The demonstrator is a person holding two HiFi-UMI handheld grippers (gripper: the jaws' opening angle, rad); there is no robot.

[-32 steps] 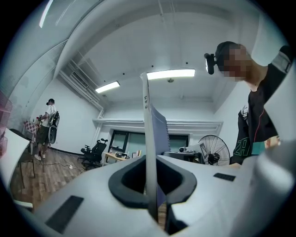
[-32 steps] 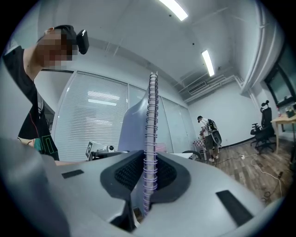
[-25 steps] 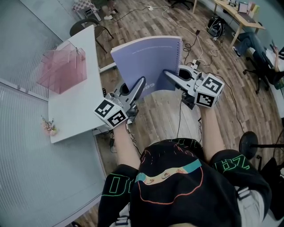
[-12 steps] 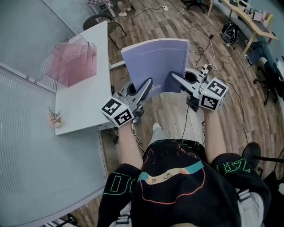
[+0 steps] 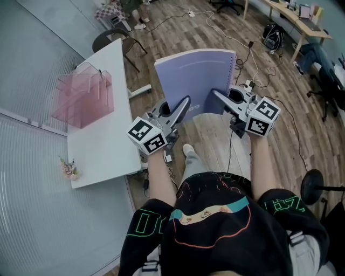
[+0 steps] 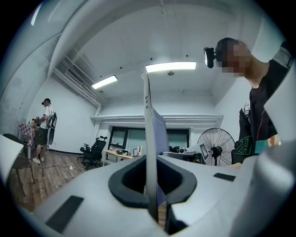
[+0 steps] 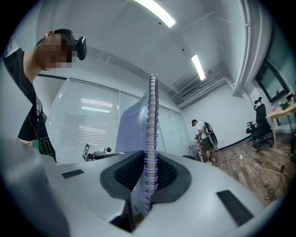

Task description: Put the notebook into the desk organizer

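Note:
A lilac spiral-bound notebook (image 5: 197, 81) stands upright in the air over the wooden floor, held from both sides. My left gripper (image 5: 186, 102) is shut on its plain left edge (image 6: 148, 152). My right gripper (image 5: 215, 94) is shut on the wire-spiral edge (image 7: 151, 162). The pink see-through desk organizer (image 5: 83, 97) stands on the white table (image 5: 102, 145), well to the left of the notebook and apart from it.
A small pink flower ornament (image 5: 69, 168) sits near the table's left front corner. A frosted glass partition (image 5: 32, 178) runs along the left. Cables and a power strip (image 5: 249, 83) lie on the floor. A chair (image 5: 110, 38) stands behind the table, with desks (image 5: 291, 16) far right.
Both grippers keep their hold on the notebook. Notebook and grippers sit slightly further right in the head view, and the table with the organizer has shifted in the frame.

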